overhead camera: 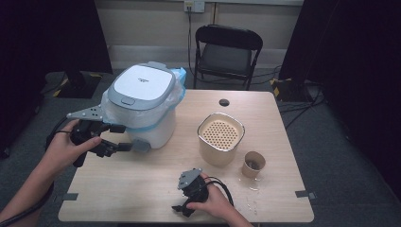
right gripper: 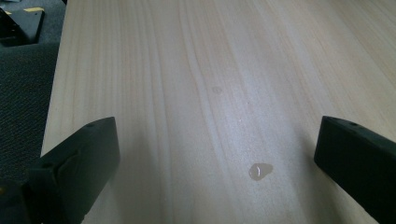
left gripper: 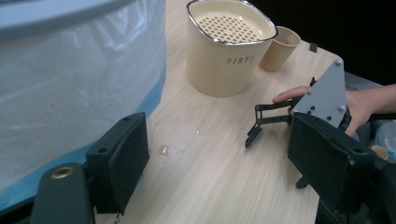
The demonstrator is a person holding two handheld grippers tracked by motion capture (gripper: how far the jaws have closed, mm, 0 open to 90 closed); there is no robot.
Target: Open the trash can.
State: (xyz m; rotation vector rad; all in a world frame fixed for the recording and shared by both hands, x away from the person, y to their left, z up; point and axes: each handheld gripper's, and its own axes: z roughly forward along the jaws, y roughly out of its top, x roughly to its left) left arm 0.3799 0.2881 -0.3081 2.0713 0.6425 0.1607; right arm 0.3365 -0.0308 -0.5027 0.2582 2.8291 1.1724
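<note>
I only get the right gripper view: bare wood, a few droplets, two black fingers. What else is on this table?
Observer: A lidded white bin lined with a plastic bag stands on the left of the table.
Operator: Anything else?
Observer: A beige container with a perforated insert, and a paper cup just right of it.
Operator: Where's the other gripper?
Observer: The left gripper is open, close beside the bin's bagged side.
</note>
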